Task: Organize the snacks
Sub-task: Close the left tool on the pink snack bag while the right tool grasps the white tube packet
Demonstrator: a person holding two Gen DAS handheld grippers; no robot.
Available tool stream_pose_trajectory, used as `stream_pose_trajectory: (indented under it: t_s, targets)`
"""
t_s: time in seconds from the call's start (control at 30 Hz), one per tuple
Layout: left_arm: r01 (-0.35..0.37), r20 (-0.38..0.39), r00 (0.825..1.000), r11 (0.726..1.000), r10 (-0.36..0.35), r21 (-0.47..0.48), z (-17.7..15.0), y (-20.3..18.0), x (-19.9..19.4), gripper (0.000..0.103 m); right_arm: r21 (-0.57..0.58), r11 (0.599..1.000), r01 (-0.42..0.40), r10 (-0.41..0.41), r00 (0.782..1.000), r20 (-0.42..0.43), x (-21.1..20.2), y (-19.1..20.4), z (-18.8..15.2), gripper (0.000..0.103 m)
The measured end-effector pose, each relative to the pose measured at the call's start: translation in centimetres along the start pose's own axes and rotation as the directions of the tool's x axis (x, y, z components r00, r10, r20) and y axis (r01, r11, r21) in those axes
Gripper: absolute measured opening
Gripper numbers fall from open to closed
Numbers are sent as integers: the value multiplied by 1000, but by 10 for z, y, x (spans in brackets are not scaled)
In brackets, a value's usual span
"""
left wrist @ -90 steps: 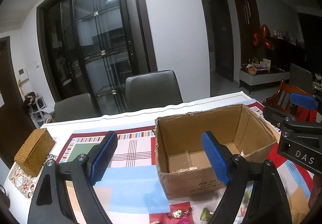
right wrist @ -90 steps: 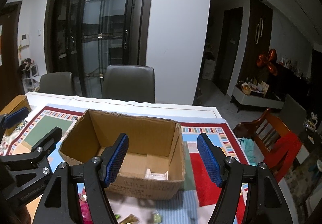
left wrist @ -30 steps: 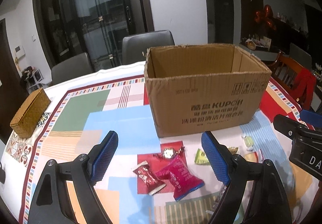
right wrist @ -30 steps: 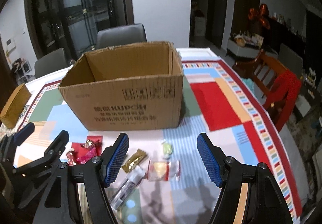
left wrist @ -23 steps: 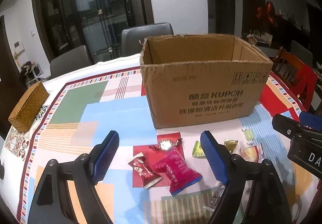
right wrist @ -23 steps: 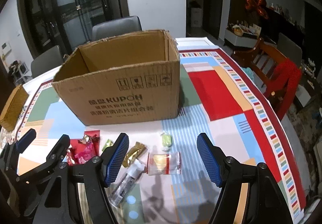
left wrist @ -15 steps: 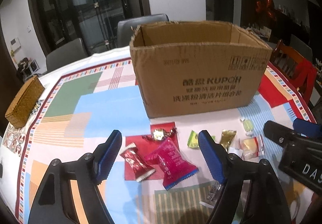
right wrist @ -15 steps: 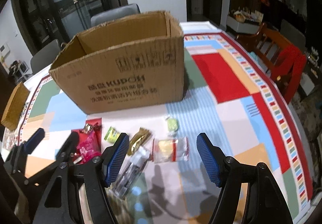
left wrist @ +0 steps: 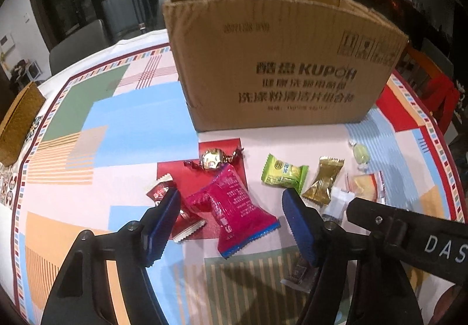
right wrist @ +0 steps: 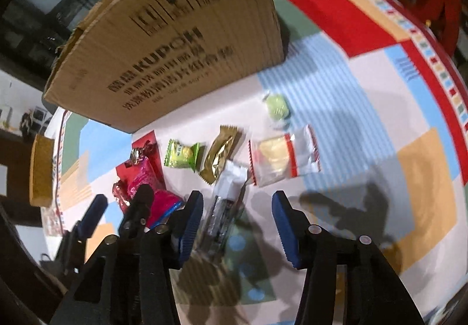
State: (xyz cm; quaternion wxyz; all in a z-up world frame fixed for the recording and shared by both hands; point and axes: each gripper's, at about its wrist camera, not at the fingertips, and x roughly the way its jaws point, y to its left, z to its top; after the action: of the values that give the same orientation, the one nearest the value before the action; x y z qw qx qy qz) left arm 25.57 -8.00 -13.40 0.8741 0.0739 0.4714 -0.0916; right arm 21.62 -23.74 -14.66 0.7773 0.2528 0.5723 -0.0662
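A brown cardboard box [left wrist: 280,62] stands behind a row of snacks on the patterned tablecloth [left wrist: 131,120]. My left gripper [left wrist: 230,197] hangs low over a pink packet [left wrist: 234,205], its jaws closing with the packet between them and gaps on both sides. A dark red packet [left wrist: 162,193] lies by its left finger, and a gold foil candy [left wrist: 212,160] sits just beyond. My right gripper [right wrist: 237,202] is closing around a long clear packet [right wrist: 226,199], pads apart from it. Green packet [right wrist: 181,154], gold packet [right wrist: 220,154], clear cake packet [right wrist: 282,158] and pale green candy [right wrist: 276,108] lie ahead.
A woven straw box [left wrist: 17,123] sits at the table's left edge. Grey chairs [left wrist: 79,41] stand behind the table, and a wooden chair with red cloth [left wrist: 438,88] stands to the right. The rounded table edge [right wrist: 456,108] is close on the right.
Both grippers sank from above the box down to the snacks in front of it and narrowed their jaws. The right one also rolled, tilting its view.
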Motion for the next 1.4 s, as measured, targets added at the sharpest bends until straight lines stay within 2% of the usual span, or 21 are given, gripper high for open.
stream_pose_trajectory:
  t_s: [0.3,0.7,0.83,1.0,1.1,1.2,1.4]
  targets:
    - [-8,-57,998,1000,8,-3,0,2,15,65,99,995,-16,27,994,-104,23,-2,3,44]
    - [25,-107,994,999,-28,-31,3,12,37,58,130,991,20,0,989,-150,45,5,10,40]
    - [35,-115,993,999,-40,-40,4,14,43,56,120,992,39,-22,990,-138,49,12,11,38]
    - [51,-140,988,997,-58,-51,1,15,52,47,88,994,68,-56,989,-137,53,23,13,27]
    - [52,-129,990,997,-59,-52,0,15,52,46,72,994,79,-69,989,-133,55,32,11,25]
    - [56,-123,990,997,-63,-57,1,18,53,43,68,996,65,-56,991,-125,55,36,9,21]
    - [56,-117,991,996,-65,-73,0,22,50,40,53,997,52,-45,992,-116,61,41,5,20]
